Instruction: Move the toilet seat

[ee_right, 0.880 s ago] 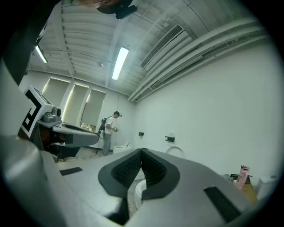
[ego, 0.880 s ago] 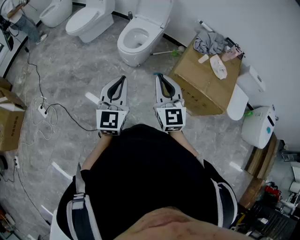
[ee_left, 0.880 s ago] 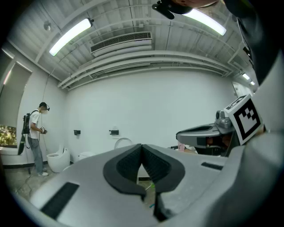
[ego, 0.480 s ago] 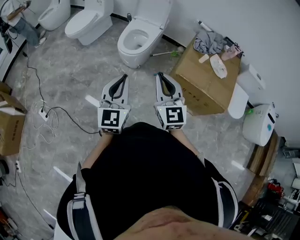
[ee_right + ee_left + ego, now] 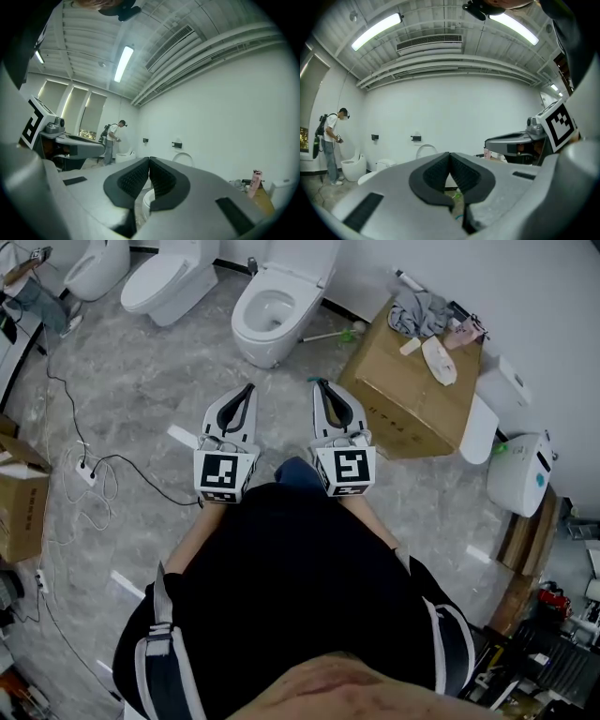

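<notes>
A white toilet [image 5: 270, 322] stands at the wall ahead, its bowl uncovered and its seat and lid [image 5: 305, 261] raised against the tank. My left gripper [image 5: 247, 389] and right gripper [image 5: 322, 384] are side by side at waist height, pointing at the toilet and well short of it. Both are shut with nothing between the pads. In the left gripper view the shut left gripper [image 5: 449, 155] has the raised lid [image 5: 425, 151] behind it. The right gripper [image 5: 149, 160] also shows shut, with the lid [image 5: 183, 157] and bowl rim [image 5: 146, 202] beyond.
A cardboard box [image 5: 405, 390] with rags on top stands right of the toilet, with white tank parts [image 5: 520, 482] further right. Two more toilets [image 5: 171, 282] line the wall at left. A cable and power strip [image 5: 86, 468] lie on the floor. A person [image 5: 331, 140] stands far left.
The scene has slid slightly up in the head view and the toilet now sits nearer the top edge. Both grippers have stayed shut and side by side. A blue leg shows between them.
</notes>
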A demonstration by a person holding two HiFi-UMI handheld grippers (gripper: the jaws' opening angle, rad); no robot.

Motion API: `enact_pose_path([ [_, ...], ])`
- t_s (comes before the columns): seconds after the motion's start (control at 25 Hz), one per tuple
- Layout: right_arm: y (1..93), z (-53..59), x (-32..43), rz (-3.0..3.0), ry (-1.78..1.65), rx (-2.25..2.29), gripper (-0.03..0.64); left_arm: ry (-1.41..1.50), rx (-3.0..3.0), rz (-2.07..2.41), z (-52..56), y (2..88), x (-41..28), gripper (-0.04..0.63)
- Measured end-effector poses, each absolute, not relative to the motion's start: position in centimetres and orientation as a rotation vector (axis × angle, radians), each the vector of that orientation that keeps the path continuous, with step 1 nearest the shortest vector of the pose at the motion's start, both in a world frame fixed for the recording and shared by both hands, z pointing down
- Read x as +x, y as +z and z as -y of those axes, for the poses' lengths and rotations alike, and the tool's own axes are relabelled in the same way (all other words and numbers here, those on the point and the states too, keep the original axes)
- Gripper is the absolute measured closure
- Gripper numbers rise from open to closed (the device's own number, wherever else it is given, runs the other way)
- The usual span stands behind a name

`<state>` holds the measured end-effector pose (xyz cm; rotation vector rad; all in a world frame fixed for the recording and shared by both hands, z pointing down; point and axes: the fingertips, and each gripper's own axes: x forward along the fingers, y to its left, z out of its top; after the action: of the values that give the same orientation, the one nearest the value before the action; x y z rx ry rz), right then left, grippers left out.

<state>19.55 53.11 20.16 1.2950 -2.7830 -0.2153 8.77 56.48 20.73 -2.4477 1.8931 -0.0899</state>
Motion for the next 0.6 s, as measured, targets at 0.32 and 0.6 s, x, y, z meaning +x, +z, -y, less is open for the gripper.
enact_pose_path([
  [0.32, 21.2, -47.4, 19.1, 2.808, -0.17, 1.292, 0.594, -0.082, -2.452, -1.899, -50.8, 21.6, 8.1, 0.588],
  [0.6, 20.8, -38.7, 17.4, 2.834, -0.165, 1.24, 0.592, -0.053, -2.444, -1.904, -42.9, 20.9, 7.1, 0.588],
])
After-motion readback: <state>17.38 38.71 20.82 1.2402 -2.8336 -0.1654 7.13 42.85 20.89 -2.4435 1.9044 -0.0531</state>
